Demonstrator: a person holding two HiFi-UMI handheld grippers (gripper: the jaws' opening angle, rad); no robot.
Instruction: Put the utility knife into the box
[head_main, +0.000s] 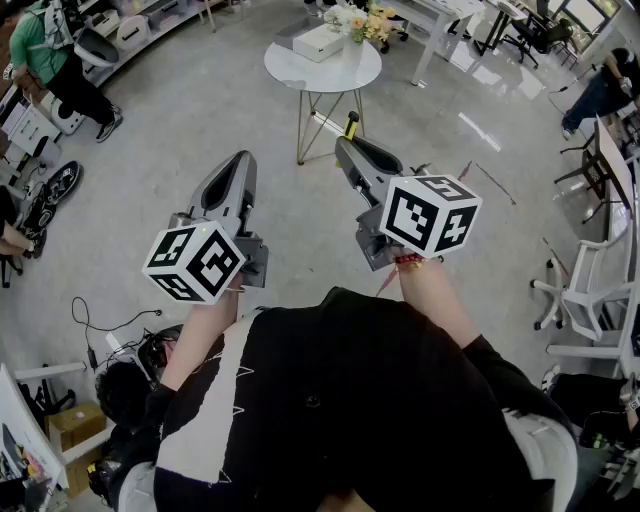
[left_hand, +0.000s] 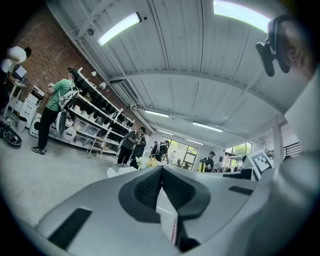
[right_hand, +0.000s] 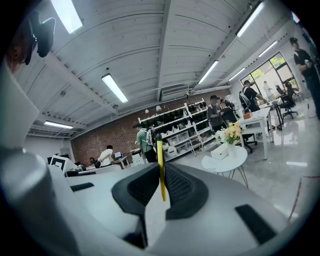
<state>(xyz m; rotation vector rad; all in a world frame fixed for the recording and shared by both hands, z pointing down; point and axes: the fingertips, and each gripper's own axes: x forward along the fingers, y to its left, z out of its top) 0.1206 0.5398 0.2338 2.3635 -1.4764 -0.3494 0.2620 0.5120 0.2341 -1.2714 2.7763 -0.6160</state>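
Note:
A yellow utility knife (head_main: 350, 124) with a black tip stands upright between the jaws of my right gripper (head_main: 346, 143), which is shut on it. In the right gripper view the knife (right_hand: 160, 167) shows as a thin yellow strip pinched between the dark pads (right_hand: 177, 186). The white box (head_main: 318, 42) lies on a round white table (head_main: 300, 76) farther ahead, and both grippers are well short of it. In the right gripper view the box (right_hand: 219, 150) sits beside the flowers (right_hand: 231, 133). My left gripper (head_main: 237, 166) is level with the right one, jaws together with nothing between them (left_hand: 161, 186).
A vase of flowers (head_main: 365, 22) stands on the table by the box. The table rests on thin metal legs (head_main: 303, 128) on a grey floor. People stand by shelving (head_main: 45, 50) at the left. Desks and chairs (head_main: 590, 270) line the right side.

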